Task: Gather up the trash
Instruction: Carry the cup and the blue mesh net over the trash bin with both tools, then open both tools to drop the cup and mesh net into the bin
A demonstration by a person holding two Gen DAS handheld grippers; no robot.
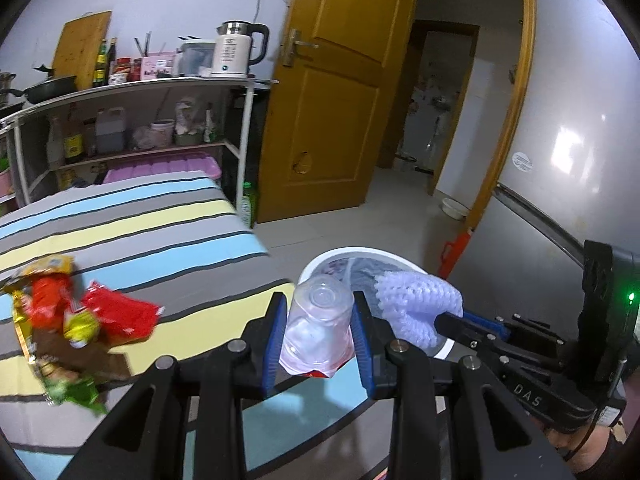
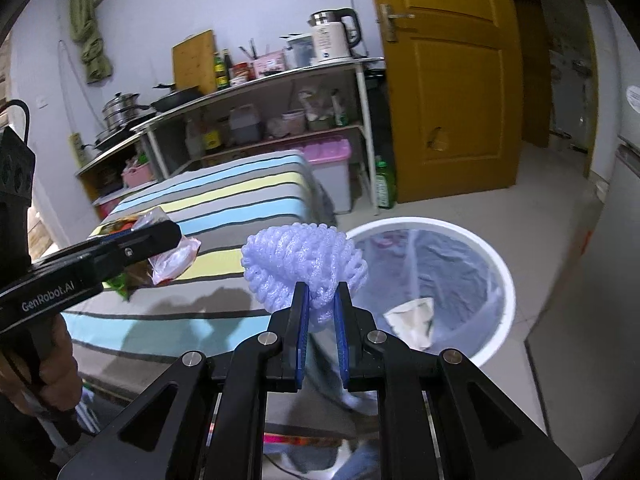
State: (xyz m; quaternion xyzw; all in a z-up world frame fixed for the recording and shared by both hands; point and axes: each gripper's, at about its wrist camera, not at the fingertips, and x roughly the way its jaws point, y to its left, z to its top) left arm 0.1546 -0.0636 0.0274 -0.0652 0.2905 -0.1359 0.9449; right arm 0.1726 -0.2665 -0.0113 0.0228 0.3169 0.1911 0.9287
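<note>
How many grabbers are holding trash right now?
2. The left gripper squeezes a clear plastic cup; the right gripper pinches purple foam netting near the trash bin.

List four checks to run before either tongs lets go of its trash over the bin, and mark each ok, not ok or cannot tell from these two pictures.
1. Left tongs grip the clear plastic cup: ok, squeezed between both pads.
2. Right tongs grip the purple foam net: ok.
3. Foam net above the white bin opening: cannot tell; it appears near the rim by the striped table.
4. Bin lined and has room: ok, bag visible, little inside.
5. Table trash finished: not ok, snack wrappers remain.
</note>
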